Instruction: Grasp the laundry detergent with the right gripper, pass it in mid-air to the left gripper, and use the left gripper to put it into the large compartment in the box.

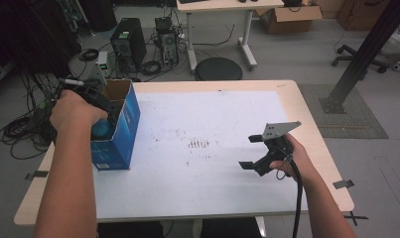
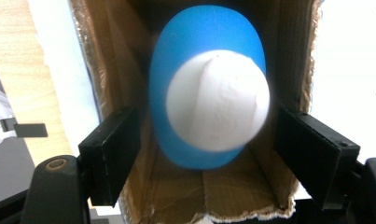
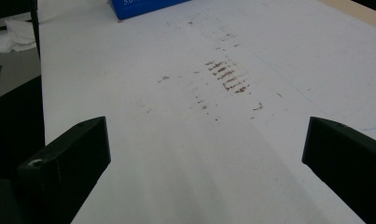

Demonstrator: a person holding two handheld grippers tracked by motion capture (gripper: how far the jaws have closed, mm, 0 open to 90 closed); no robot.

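A blue cardboard box (image 1: 124, 124) with an open top stands at the left of the white-covered table (image 1: 227, 109). My left gripper (image 1: 104, 106) reaches into its mouth. In the left gripper view a blurred blue egg-shaped thing with a white round face (image 2: 209, 88) lies between the jaws, inside the brown box walls (image 2: 113, 70). A narrow gap shows on each side of it, so my left gripper (image 2: 206, 140) is open. My right gripper (image 1: 248, 151) hovers open over the table's right half, nothing between its jaws (image 3: 204, 154). A corner of the blue box (image 3: 143, 7) shows far off.
Brown smudges (image 1: 198, 144) mark the sheet's middle. Behind the table stand a black round stool (image 1: 218, 68), computer towers (image 1: 129, 42) and a second desk (image 1: 222, 7). Cables (image 1: 24, 129) lie on the floor at the left. A black slanted post (image 1: 366, 49) rises at the right.
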